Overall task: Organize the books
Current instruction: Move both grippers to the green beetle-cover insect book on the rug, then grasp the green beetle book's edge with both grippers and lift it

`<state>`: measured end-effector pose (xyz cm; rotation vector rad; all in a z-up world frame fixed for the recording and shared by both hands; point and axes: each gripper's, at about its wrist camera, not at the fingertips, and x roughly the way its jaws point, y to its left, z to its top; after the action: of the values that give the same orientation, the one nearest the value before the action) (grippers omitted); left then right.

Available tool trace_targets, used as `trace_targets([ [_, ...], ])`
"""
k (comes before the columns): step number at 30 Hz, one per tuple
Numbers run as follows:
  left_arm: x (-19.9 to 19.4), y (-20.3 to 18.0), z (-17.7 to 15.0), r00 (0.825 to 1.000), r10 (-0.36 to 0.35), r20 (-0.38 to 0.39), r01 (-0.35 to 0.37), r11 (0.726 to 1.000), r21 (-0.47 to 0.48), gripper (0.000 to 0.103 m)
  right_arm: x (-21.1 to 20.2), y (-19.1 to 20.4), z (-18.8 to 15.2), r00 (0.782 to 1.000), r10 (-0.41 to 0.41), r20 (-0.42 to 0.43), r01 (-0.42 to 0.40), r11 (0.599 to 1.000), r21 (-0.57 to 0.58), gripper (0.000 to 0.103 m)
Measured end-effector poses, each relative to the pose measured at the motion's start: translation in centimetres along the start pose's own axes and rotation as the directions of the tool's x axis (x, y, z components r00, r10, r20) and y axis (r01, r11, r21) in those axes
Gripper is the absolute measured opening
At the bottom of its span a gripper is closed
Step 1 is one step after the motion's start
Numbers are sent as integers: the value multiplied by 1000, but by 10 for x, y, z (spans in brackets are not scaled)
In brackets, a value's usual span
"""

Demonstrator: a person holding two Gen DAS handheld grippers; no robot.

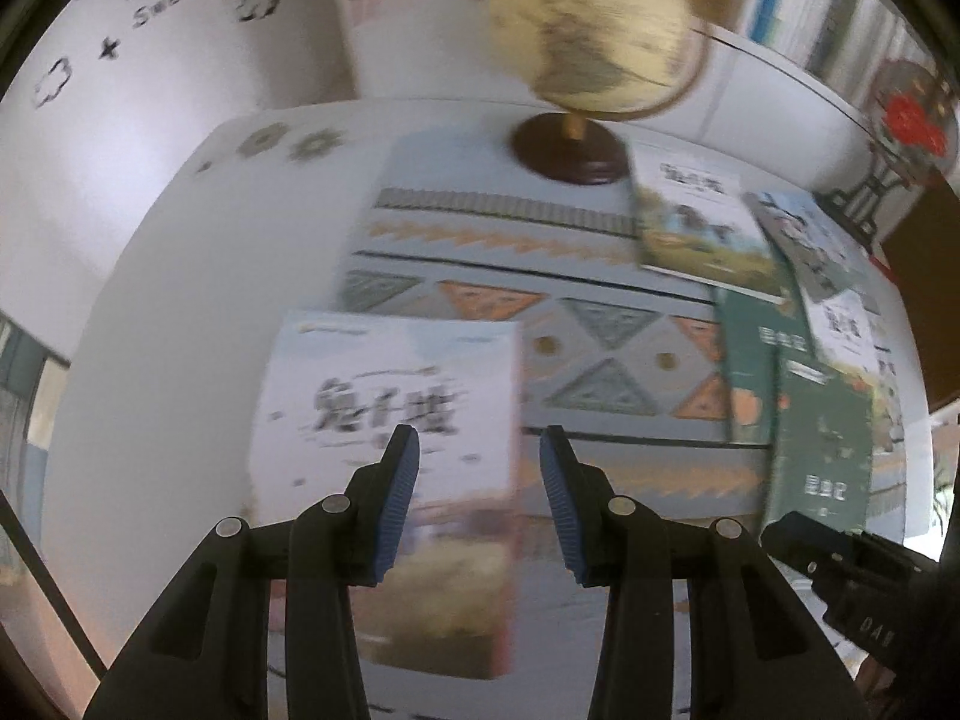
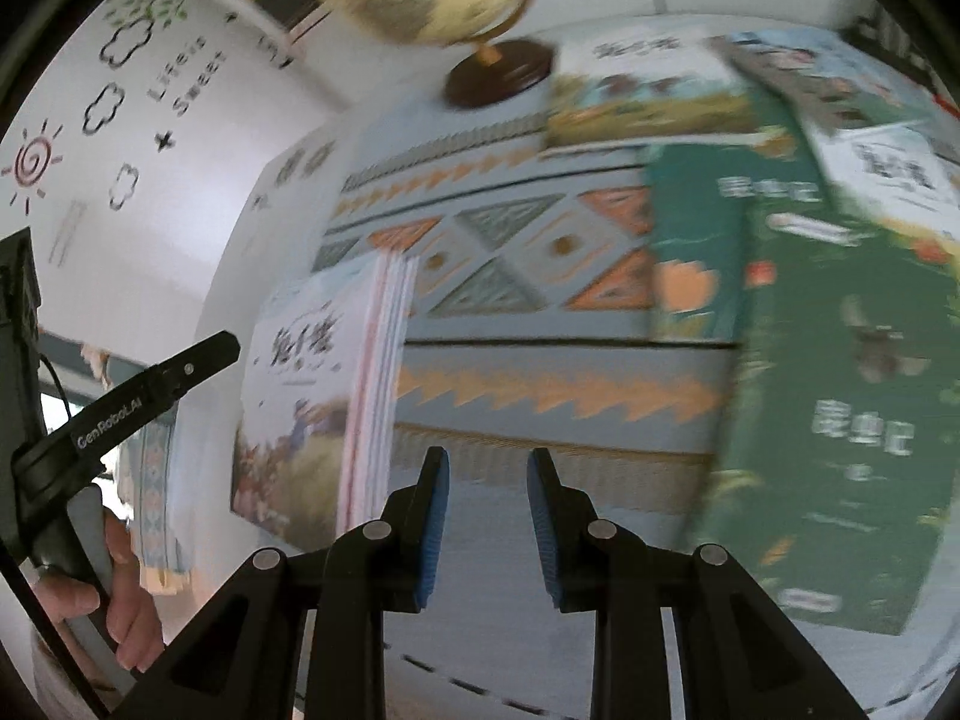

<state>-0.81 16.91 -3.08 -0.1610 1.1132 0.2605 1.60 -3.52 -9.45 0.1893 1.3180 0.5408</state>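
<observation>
A stack of white books with black Chinese title [image 1: 390, 420] lies on the patterned tablecloth at the left; it also shows in the right wrist view [image 2: 312, 396]. My left gripper [image 1: 479, 450] is open and empty, hovering above this stack's right edge. Several loose books lie overlapping at the right: a white-and-landscape one [image 1: 702, 222], a green one [image 1: 822, 450] and others. In the right wrist view the big green book [image 2: 840, 396] lies right of my right gripper [image 2: 487, 468], which is open and empty above the cloth.
A globe on a dark round base [image 1: 570, 150] stands at the table's back; it also shows in the right wrist view [image 2: 498, 72]. The patterned tablecloth [image 1: 600, 348] covers the table's middle. A white wall with drawings [image 1: 150, 60] is on the left. Bookshelves [image 1: 840, 18] stand at the back right.
</observation>
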Motion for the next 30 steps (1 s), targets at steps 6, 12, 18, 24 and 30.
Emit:
trace_targets([
  [6, 7, -61, 3, 999, -42, -14, 42, 997, 65, 39, -34, -61, 2, 998, -36, 44, 32, 995, 91, 26],
  [12, 22, -111, 2, 994, -91, -54, 96, 991, 98, 39, -62, -119, 1, 995, -65, 71, 52, 983, 174, 26],
  [18, 41, -157, -3, 985, -134, -111, 148, 982, 121, 39, -80, -172, 3, 994, -85, 73, 65, 969, 237, 26],
  [24, 74, -184, -18, 943, -254, -214, 276, 958, 79, 40, -84, -210, 6, 996, -63, 58, 47, 969, 245, 28],
  [30, 100, -191, -33, 914, -298, -276, 314, 949, 17, 41, -74, -232, 7, 997, -72, 5, 69, 979, 192, 41],
])
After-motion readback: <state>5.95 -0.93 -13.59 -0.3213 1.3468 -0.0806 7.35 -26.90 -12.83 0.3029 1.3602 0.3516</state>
